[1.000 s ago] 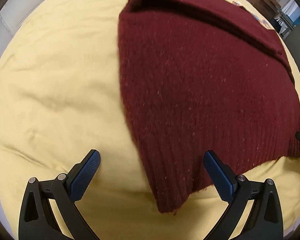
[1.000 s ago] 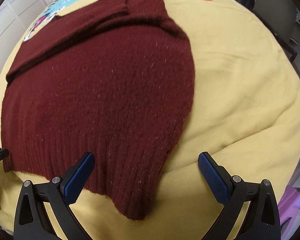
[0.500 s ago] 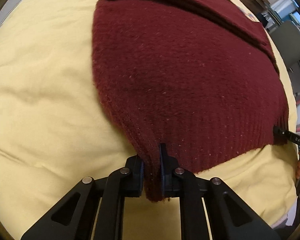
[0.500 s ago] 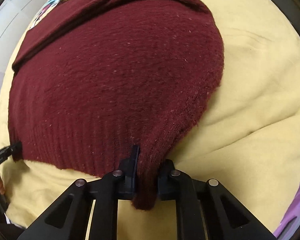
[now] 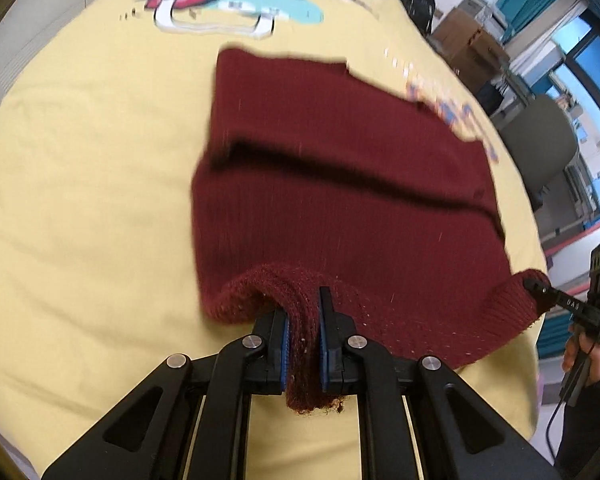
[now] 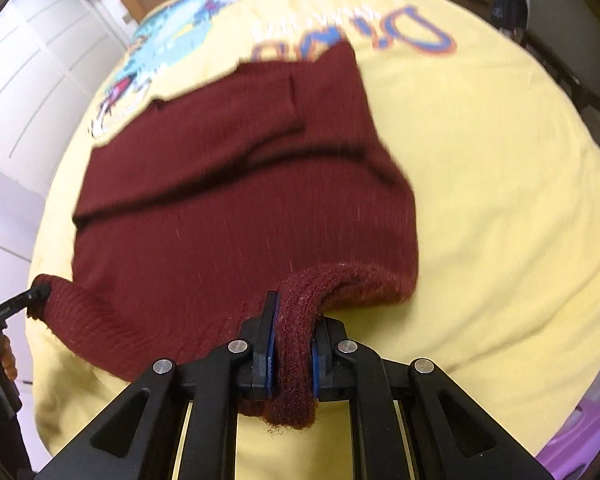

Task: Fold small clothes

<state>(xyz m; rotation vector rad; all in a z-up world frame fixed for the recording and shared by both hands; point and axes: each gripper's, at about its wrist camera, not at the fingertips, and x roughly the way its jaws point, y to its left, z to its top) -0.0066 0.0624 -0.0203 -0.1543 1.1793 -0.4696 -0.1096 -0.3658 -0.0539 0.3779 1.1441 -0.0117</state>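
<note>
Left wrist view: left gripper (image 5: 303, 336) clamped on the ribbed hem of the maroon sweater (image 5: 340, 208), at its left bottom corner; knit bunched between the blue pads (image 5: 285, 338), tail of fabric hanging below the jaws.
Right wrist view: right gripper (image 6: 291, 350) clamped the same way on the hem at the right bottom corner; knit rolled over the pads, frayed edge hanging below.
Cross-check: right gripper's tip (image 5: 540, 290) shows at the far right of the left view, pinching the opposite hem corner; left gripper's tip (image 6: 36, 294) shows at the left edge of the right view, same story.
Sweater: lies on the yellow bedspread (image 5: 80, 160), near its middle; both hem corners raised off the cloth, hem sagging between them; sleeves folded across the upper body, dark crease running side to side.
Bedspread: cartoon print (image 6: 168, 36) and large lettering (image 6: 412, 28) toward the far edge, beyond the sweater's collar end.
Image quality: sweater and print blurred in both views.
</note>
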